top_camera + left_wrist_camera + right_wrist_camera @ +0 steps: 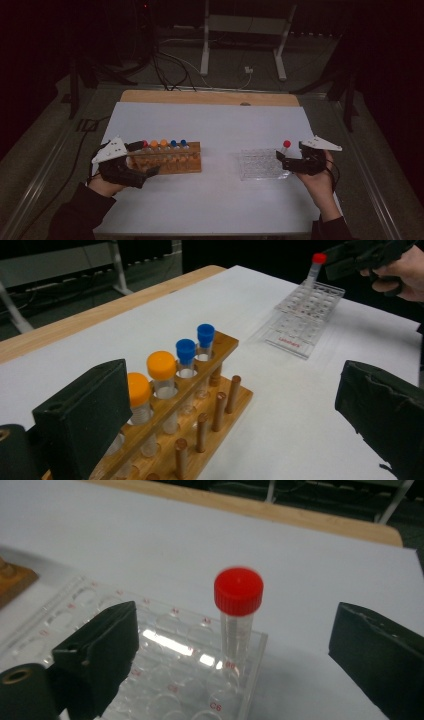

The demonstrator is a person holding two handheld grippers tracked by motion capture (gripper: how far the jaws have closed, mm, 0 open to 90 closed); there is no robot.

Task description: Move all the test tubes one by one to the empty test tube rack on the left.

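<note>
My right gripper (235, 650): jaws wide, nothing gripped; red-capped tube (238, 617) stands between them, upright in a corner well of the clear plate (165, 680). My left gripper (235, 425): jaws wide (empty), beside the wooden rack (200, 405) of orange- and blue-capped tubes.

The room is dim, the far wall lost in black. Beyond the table's wooden far edge (210, 96), a white metal frame (245, 37) stands on grey floor (310, 75), with dark cables (170, 70) trailing across it and a white plug (248, 70) lying near its legs.
</note>
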